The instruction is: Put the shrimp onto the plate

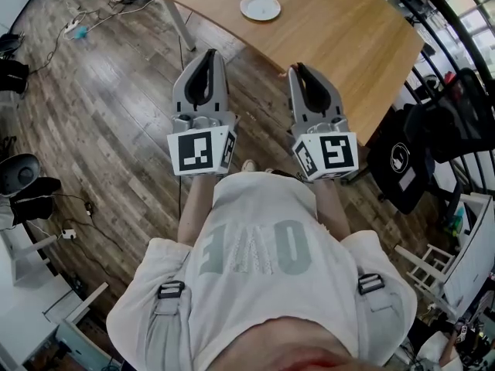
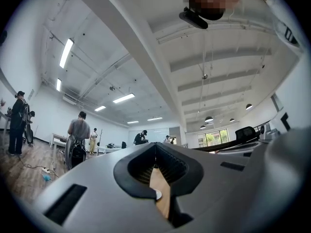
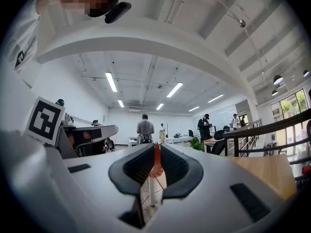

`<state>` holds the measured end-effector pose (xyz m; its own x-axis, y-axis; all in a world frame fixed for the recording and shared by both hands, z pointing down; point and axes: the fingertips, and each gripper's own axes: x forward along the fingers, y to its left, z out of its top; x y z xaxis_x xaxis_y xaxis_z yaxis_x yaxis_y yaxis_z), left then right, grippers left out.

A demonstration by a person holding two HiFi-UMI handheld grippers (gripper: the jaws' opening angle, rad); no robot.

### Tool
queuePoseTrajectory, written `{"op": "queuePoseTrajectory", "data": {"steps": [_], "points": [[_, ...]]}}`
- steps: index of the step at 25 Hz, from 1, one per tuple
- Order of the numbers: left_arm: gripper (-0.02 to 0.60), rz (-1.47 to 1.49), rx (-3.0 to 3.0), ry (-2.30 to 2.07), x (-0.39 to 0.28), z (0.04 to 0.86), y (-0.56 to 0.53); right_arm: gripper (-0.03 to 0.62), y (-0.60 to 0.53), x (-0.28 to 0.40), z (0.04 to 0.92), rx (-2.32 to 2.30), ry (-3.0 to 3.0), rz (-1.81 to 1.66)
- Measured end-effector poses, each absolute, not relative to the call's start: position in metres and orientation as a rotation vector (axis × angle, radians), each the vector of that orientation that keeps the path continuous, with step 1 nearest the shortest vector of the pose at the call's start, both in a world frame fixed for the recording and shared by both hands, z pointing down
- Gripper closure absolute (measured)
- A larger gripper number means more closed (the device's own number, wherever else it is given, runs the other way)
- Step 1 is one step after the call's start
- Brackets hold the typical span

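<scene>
Shrimp (image 3: 155, 164): in the right gripper view you have it pinched in the right gripper (image 3: 155, 148). The jaws are closed on it at their tips, and the thin orange-red body stands upright in the slit between the dark pads. A corner of the wooden table (image 3: 272, 171) lies off to the right, and several people stand far back in the room.

Left gripper view: your left gripper (image 2: 155, 147) has its jaws brought together at the tips, with nothing held. Through the narrow wedge left open below the tips, a strip of table top shows, with a small part of the white plate (image 2: 157, 194) on it.

Head view: you hold both grippers side by side above the wood floor (image 1: 100, 107), just short of the table's near edge, tips pointing toward the table. The plate sits on the table top well ahead of both grippers. The shrimp cannot be made out from here.
</scene>
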<state>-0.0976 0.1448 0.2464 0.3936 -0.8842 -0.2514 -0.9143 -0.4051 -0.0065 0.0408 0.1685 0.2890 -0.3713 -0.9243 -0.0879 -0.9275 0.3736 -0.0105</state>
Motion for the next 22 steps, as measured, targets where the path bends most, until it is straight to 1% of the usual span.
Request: {"op": "queuePoseTrajectory", "data": {"steps": [6,12,18,22], "points": [[0.571,0.325,-2.524,1.628,-0.115,0.244,0.13,0.543,0.16,0.033,0.283,-1.755,2.556,0.098],[0.571,0.333,-2.551,1.659,-0.117,0.256,0.107,0.543,0.144,0.035,0.278,-1.751,2.572,0.115],[0.571,0.295,-2.552,1.655,-0.103,0.265,0.076,0.543,0.106,0.032,0.291,-1.698,2.604,0.099],[0.571,0.304,-2.507,1.697,-0.108,0.265,0.047,0.543,0.07,0.032,0.295,-1.66,2.64,0.096]]}}
